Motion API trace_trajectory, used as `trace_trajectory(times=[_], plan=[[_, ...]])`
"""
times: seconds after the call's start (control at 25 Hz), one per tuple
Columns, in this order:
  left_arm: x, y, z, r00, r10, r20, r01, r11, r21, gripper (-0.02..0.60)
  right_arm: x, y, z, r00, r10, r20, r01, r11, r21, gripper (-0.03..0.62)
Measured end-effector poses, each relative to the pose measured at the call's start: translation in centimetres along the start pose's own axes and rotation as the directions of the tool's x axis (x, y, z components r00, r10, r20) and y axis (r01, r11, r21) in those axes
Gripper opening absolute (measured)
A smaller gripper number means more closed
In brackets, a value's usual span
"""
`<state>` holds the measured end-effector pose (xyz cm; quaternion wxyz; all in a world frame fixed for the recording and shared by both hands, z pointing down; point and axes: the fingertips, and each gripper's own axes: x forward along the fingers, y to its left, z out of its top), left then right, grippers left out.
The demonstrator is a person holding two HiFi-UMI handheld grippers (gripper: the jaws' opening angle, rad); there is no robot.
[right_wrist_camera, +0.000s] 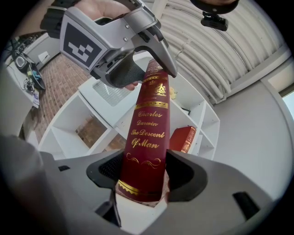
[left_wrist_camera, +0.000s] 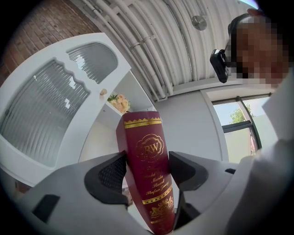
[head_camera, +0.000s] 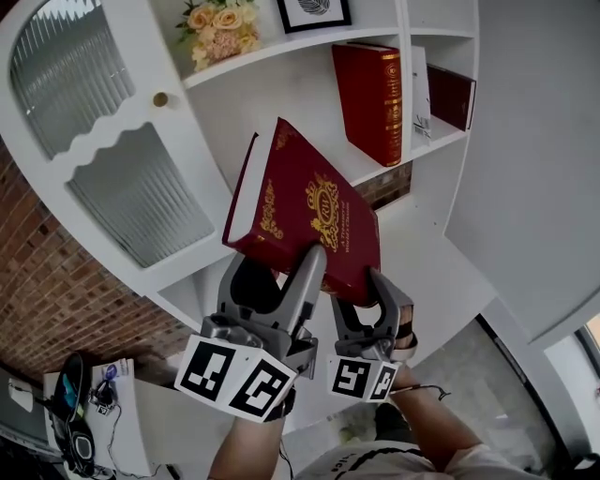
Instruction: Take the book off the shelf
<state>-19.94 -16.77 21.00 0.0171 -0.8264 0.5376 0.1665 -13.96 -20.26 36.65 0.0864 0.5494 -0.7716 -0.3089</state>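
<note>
A dark red hardback book (head_camera: 309, 211) with gold ornament is out of the white shelf unit (head_camera: 281, 103) and held in the air in front of it, tilted. My left gripper (head_camera: 279, 272) is shut on its lower edge, one finger lying over the front cover. My right gripper (head_camera: 364, 300) is shut on the lower right corner beside it. In the left gripper view the book (left_wrist_camera: 147, 160) stands between both pads of the left gripper (left_wrist_camera: 146, 172). In the right gripper view the gold-lettered spine (right_wrist_camera: 149, 133) rises from the right gripper (right_wrist_camera: 142, 172), with the left gripper's fingers (right_wrist_camera: 126, 73) higher up.
A second red book (head_camera: 370, 98) stands upright on the shelf, with a darker book (head_camera: 452, 94) in the compartment to its right. Flowers (head_camera: 220, 28) and a framed picture (head_camera: 314, 11) sit on the shelf above. A ribbed-glass cabinet door (head_camera: 94, 122) is at left, beside a brick wall (head_camera: 56, 281).
</note>
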Motion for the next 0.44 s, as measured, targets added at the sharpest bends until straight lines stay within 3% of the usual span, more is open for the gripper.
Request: trace_trajectory(times=[0.44], plan=[[-2.8, -0.9, 0.1, 1.0, 0.0, -0.009, 0.0, 1.0, -0.011, 0.304, -3.0, 1.3, 0.8, 1.0, 0.013, -0.013, -0.013, 1.0, 0.014, 0.287]])
